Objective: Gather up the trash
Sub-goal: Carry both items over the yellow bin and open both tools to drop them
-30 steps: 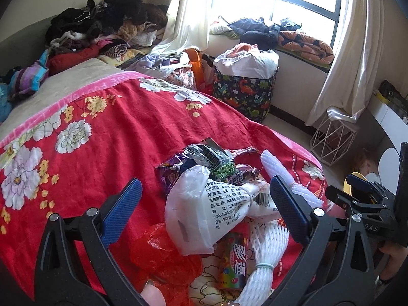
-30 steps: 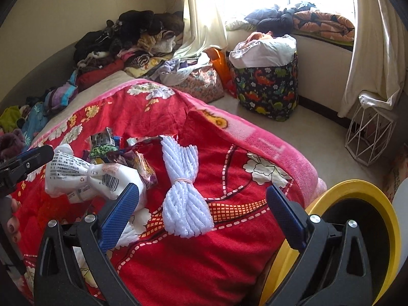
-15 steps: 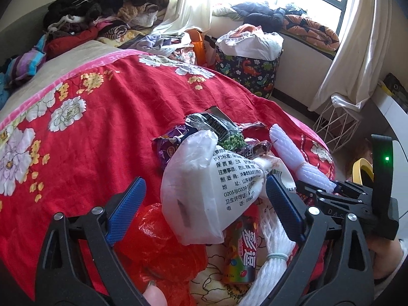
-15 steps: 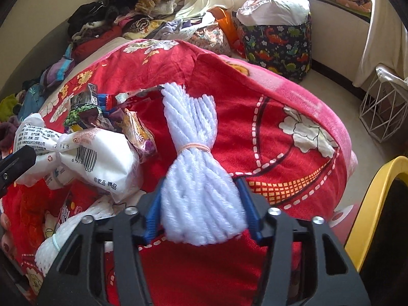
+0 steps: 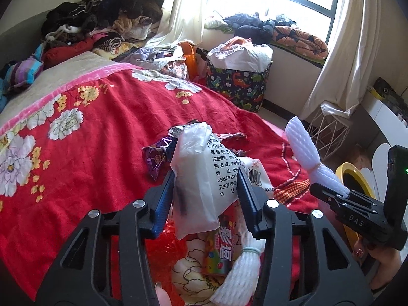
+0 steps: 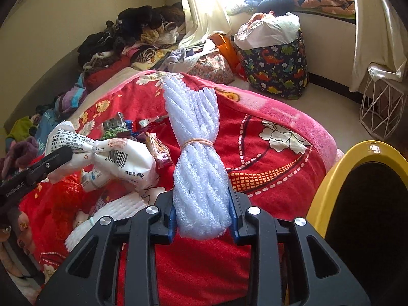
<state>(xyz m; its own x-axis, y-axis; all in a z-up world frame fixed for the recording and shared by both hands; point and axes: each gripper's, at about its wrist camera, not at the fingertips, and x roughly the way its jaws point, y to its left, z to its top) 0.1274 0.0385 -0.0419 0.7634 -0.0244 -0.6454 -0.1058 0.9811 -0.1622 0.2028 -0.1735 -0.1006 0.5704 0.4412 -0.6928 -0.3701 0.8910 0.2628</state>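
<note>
**Both grippers clamped on trash above the bed**

Left gripper [image 5: 206, 199]: its blue fingers [image 5: 163, 204], having just been closing, press on both sides of a white printed plastic bag [image 5: 204, 178], which stands up from the litter pile. Right gripper [image 6: 202, 215]: its fingers, likewise just closing, clamp the lower end of a white foam-net bundle [image 6: 196, 153] tied at the waist with a rubber band; the bundle points up and away. Beneath the bag lie a second foam-net bundle [image 5: 239, 272], a candy wrapper [image 5: 219, 252] and red plastic film [image 5: 158, 252]; just beyond, a purple snack wrapper [image 5: 155, 158]. All rest on the bed's red floral blanket [image 5: 107, 137]. A yellow-rimmed bin [image 6: 329, 186] stands beside the bed at right. Farther off: a dinosaur-print basket [image 6: 278, 68], clothes heaps, a curtained window.
</note>
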